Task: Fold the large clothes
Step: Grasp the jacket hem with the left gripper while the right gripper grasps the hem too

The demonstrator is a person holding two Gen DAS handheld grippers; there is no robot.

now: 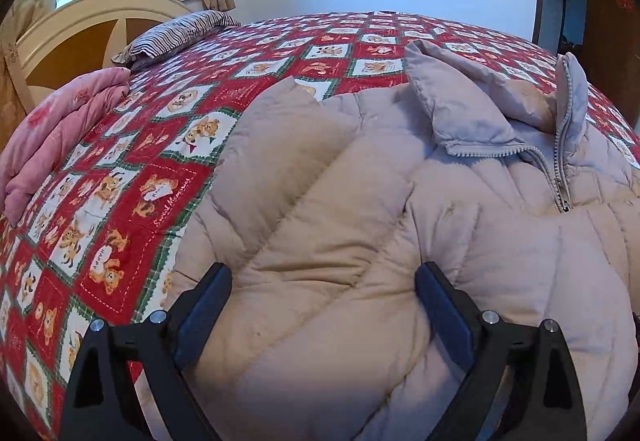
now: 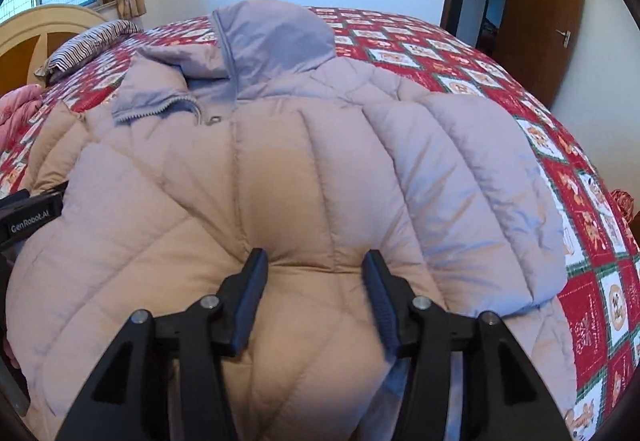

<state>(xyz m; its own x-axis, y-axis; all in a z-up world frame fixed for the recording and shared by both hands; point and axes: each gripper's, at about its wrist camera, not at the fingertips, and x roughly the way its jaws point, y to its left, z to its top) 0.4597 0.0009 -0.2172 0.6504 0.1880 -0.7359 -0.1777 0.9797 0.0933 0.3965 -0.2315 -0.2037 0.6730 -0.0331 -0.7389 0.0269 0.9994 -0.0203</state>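
Pale quilted puffer jacket (image 1: 400,209) spread front-up on bed's red bear-print quilt (image 1: 132,177), left gripper (image 1: 324,273) jaws spread wide over it, right gripper (image 2: 316,261) jaws parted astride a puffed fold, not pinching, striped pillow (image 1: 176,33) by headboard.

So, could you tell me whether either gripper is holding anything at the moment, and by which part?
Neither holds anything: the left gripper and the right gripper both stand open over the puffer jacket, without pinching it.

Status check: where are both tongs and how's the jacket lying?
Left tongs open over jacket. Right tongs open, padding bulging between fingers, not pinched. Jacket spread on bed, zipper part open. Nothing blocking.
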